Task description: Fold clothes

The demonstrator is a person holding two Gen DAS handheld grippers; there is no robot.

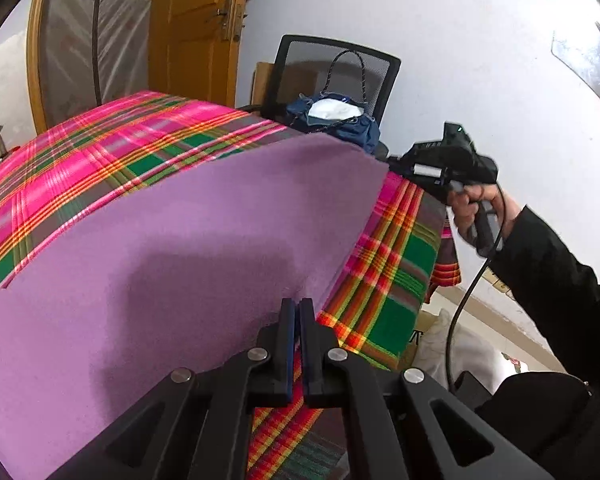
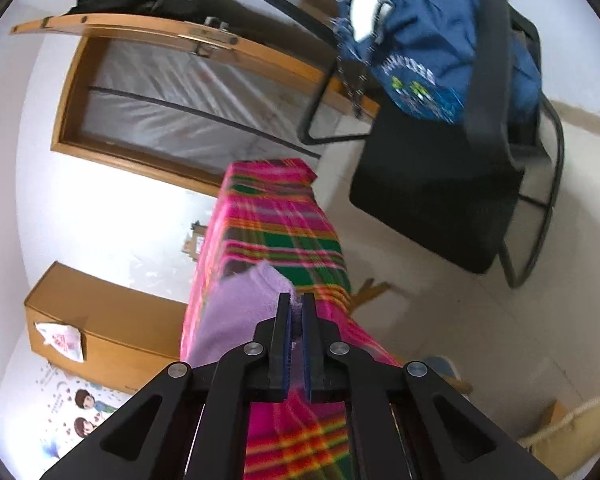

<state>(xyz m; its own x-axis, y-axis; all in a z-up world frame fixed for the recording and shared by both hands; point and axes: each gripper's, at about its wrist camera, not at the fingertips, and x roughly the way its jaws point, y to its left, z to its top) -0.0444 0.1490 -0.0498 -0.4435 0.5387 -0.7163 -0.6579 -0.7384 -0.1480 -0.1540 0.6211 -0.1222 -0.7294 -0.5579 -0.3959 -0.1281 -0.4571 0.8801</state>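
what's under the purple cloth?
The purple cloth lies on a pink-and-green plaid cover that shows all around it and drapes over the edge. What the plaid cover sits on is hidden. Both tongs, left and right, pinch the cloth's edge.

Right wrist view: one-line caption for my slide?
Right gripper pinches the purple cloth at its corner above the plaid-covered table.

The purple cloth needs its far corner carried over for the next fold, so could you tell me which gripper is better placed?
Probably the right gripper: it is shut on the purple cloth at its far corner. The left gripper is clamped at the near edge.
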